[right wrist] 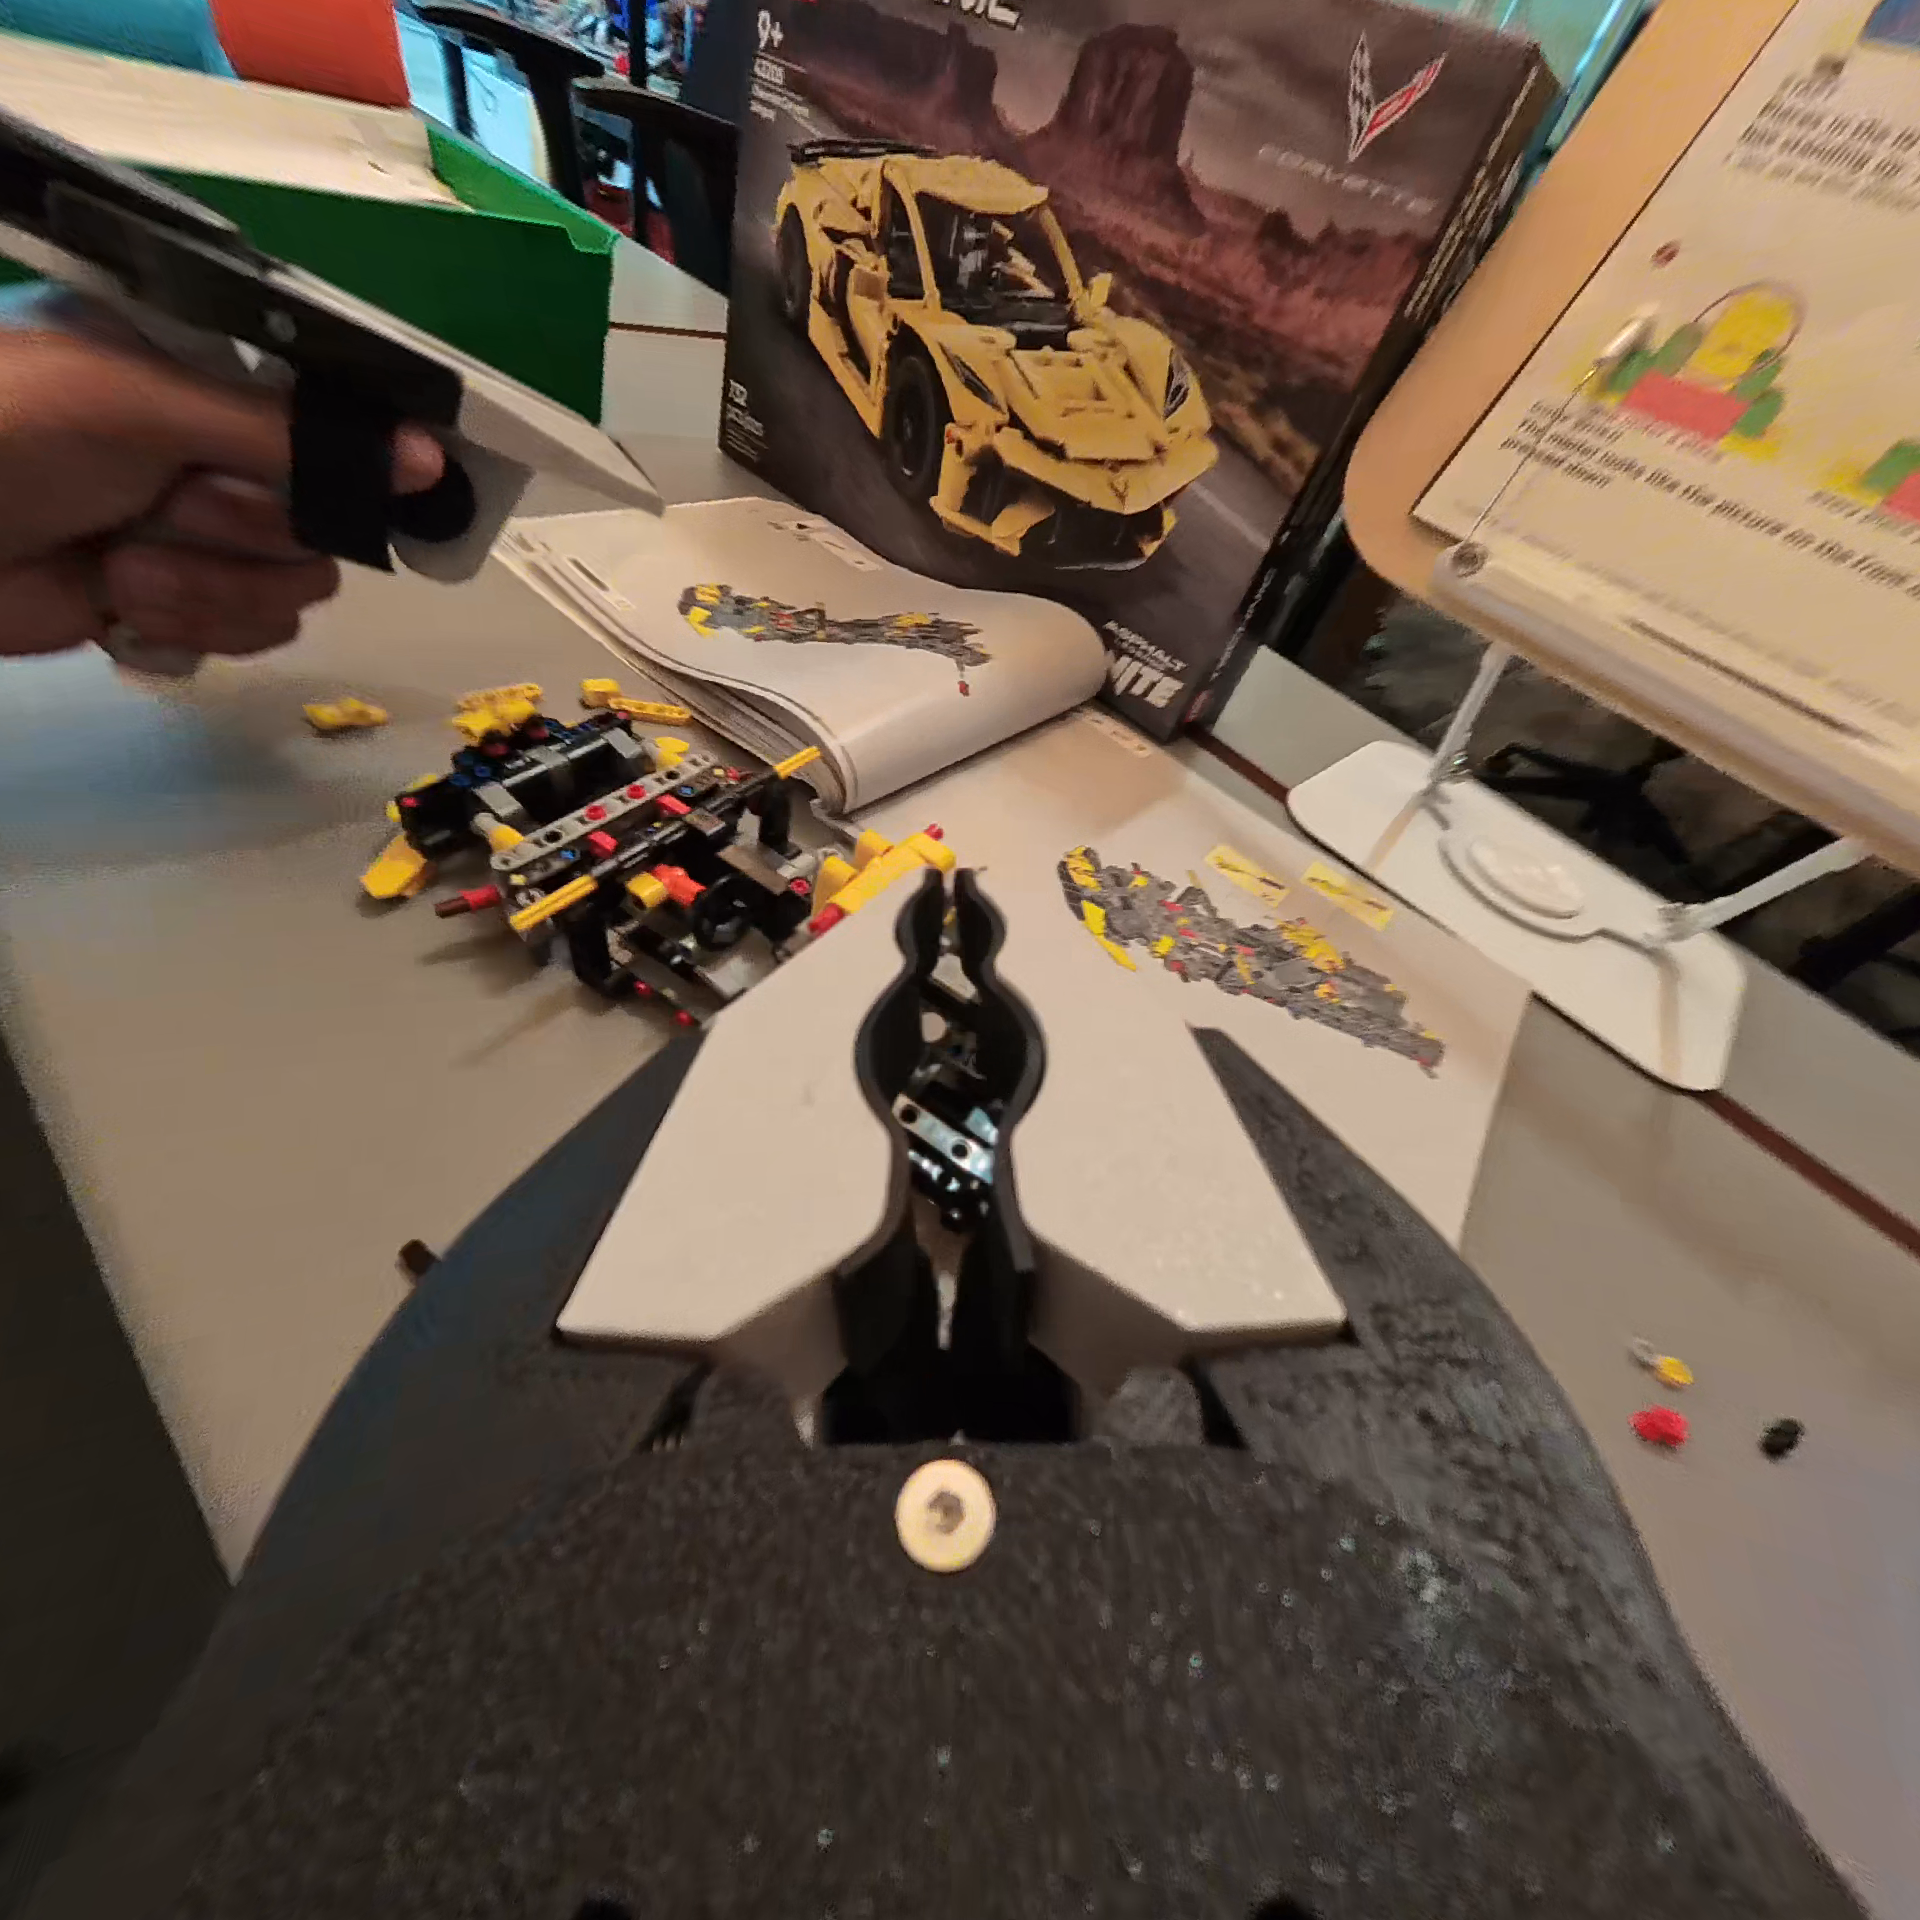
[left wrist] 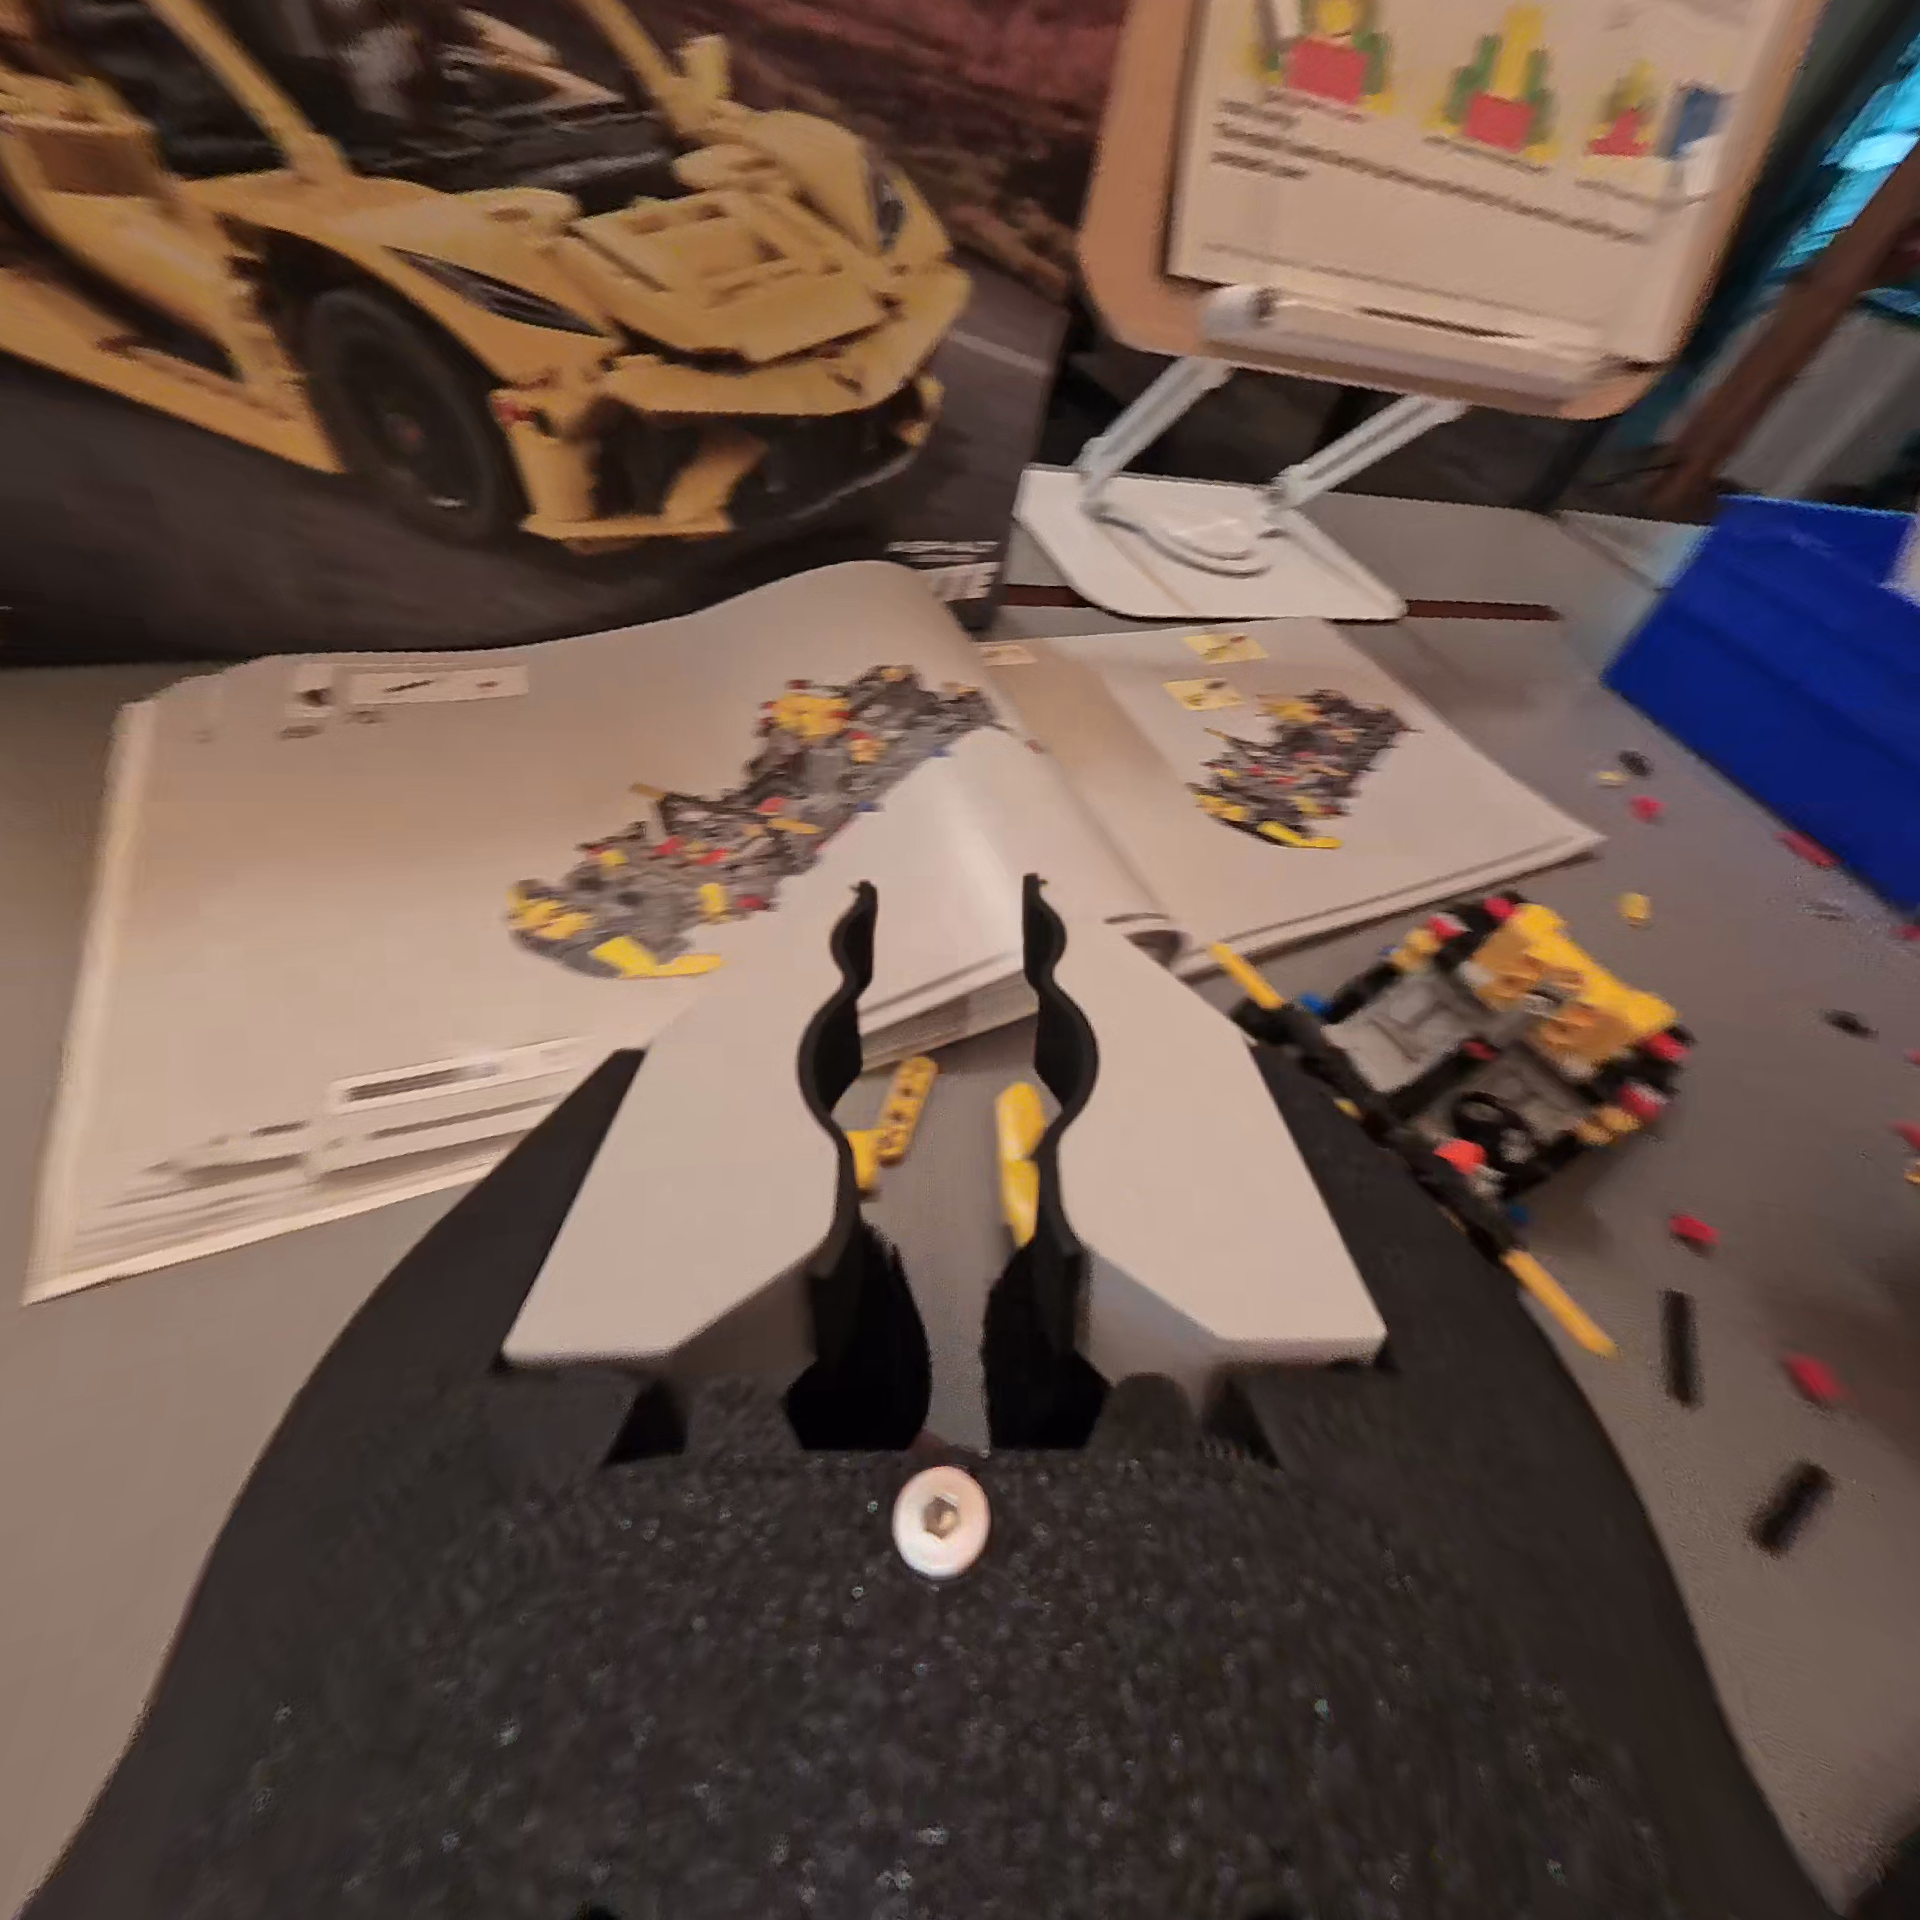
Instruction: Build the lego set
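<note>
The half-built black, grey and yellow Lego model (left wrist: pixel 1475 1049) lies on the table right of the open manual (left wrist: pixel 520 883); it also shows in the right wrist view (right wrist: pixel 613 842). My left gripper (left wrist: pixel 945 894) is open and empty, held above loose yellow pieces (left wrist: pixel 1018 1132) at the manual's near edge. In the right wrist view it (right wrist: pixel 644 497) hangs at upper left, held by a hand. My right gripper (right wrist: pixel 951 883) is nearly closed, its tips just right of the model. A small black piece with grey parts (right wrist: pixel 945 1122) sits between its fingers.
The set's box (right wrist: pixel 1091 312) stands behind the manual (right wrist: pixel 831 644). A stand with an instruction sheet (right wrist: pixel 1662 468) is at the right, a blue bin (left wrist: pixel 1787 675) and a green box (right wrist: pixel 499 260) at the sides. Small loose pieces (left wrist: pixel 1683 1340) lie scattered on the table. There is about 20 cm between the tips of the two grippers.
</note>
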The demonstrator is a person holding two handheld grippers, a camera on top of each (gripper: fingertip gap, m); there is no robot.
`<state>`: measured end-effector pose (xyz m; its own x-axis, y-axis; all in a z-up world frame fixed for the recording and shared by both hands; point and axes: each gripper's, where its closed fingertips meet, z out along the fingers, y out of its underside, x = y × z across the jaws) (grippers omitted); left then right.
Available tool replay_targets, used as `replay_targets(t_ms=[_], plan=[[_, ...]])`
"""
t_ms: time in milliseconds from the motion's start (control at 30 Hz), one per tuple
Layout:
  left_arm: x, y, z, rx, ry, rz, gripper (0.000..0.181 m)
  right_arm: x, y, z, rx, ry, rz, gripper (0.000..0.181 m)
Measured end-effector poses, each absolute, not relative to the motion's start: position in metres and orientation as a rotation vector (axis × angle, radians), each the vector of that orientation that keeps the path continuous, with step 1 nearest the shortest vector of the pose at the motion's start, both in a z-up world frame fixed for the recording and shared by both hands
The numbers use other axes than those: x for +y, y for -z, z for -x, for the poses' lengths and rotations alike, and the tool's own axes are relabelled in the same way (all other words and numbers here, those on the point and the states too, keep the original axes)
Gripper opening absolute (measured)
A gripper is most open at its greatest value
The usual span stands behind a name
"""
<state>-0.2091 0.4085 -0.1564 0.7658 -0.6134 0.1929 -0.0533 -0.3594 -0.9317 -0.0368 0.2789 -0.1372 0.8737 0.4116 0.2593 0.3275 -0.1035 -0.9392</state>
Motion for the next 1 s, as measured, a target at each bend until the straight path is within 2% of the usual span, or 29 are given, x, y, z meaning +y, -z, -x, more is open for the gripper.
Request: replay_targets(t_ms=[167,1000], plan=[[0.426,0.159,0.234,0.454,0.477,1.893,0.028,0.28,0.148,0.043,-0.653,0.05,1.711,0.0],[0.433,0.161,0.246,0.468,0.342,1.866,0.023,0.299,0.154,0.014,-0.502,-0.035,1.813,0.0]])
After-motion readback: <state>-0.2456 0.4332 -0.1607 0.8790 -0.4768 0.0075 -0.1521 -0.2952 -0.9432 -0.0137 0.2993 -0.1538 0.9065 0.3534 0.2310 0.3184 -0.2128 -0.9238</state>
